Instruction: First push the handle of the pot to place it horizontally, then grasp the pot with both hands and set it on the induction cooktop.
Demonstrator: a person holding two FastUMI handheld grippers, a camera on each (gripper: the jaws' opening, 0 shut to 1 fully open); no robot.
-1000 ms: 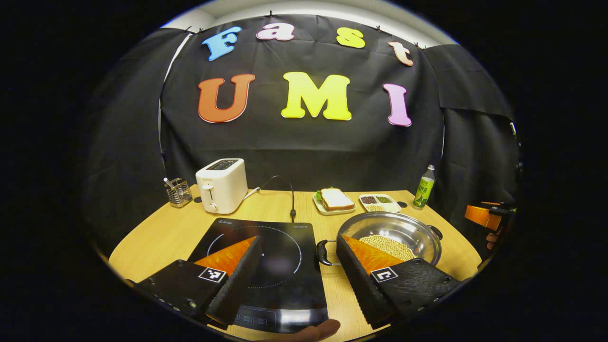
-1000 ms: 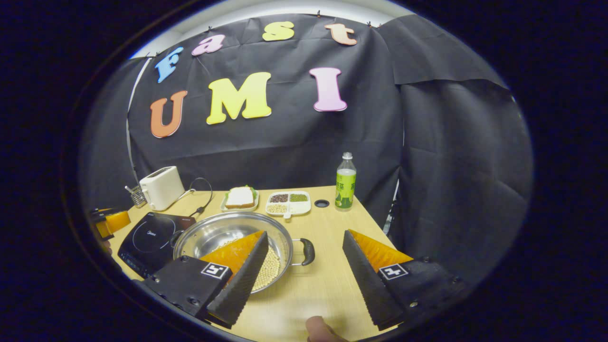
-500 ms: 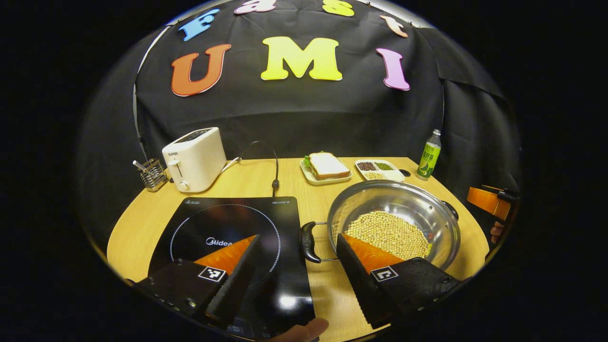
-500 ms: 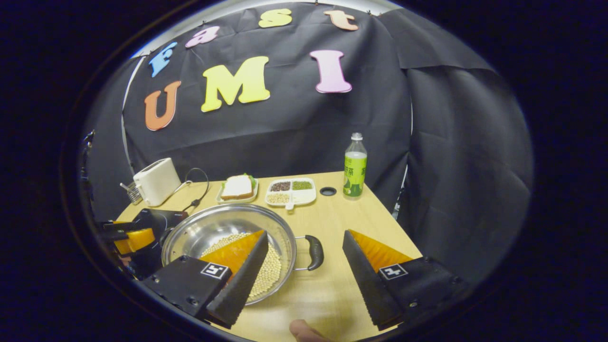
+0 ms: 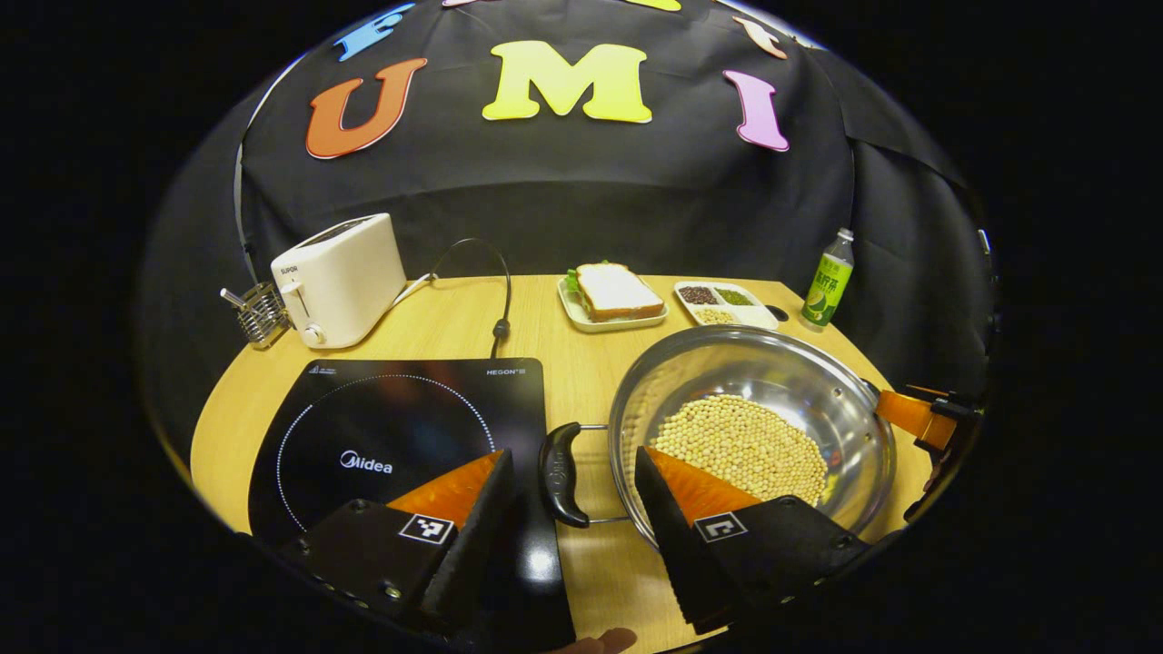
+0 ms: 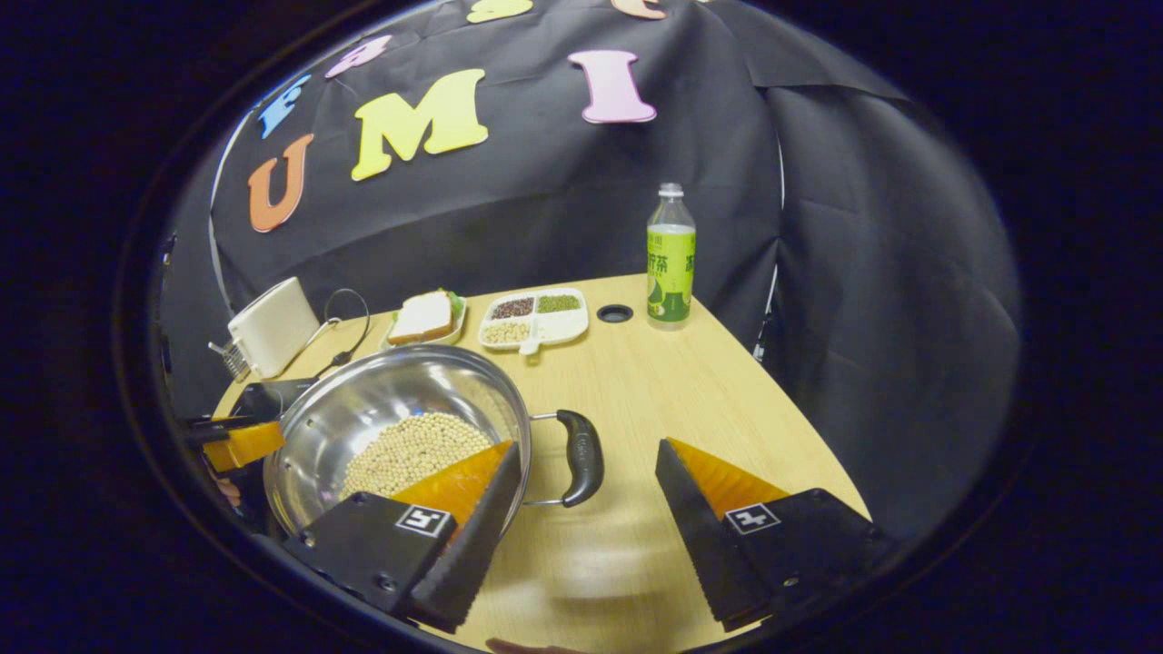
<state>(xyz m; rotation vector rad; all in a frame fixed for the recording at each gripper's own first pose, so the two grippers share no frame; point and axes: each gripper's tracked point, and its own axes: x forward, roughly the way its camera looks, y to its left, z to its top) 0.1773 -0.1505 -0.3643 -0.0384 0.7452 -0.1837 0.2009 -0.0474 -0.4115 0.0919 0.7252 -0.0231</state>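
On the wooden table point(image 5: 454, 322), the round steel pot point(image 5: 800, 381) of pale beans sits just right of the flat black induction cooktop point(image 5: 400, 427); the left gripper point(image 5: 572, 490) gapes around its near-left black handle point(image 5: 561, 472), the right gripper point(image 6: 586, 490) gapes around the opposite handle point(image 6: 581, 456), seemingly not touching

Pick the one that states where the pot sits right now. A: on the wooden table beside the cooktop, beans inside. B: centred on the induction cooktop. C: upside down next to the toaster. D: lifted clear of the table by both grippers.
A: in the left gripper view the pot, with beans in it, rests on the table beside the induction cooktop, and the left gripper is open around its near handle.
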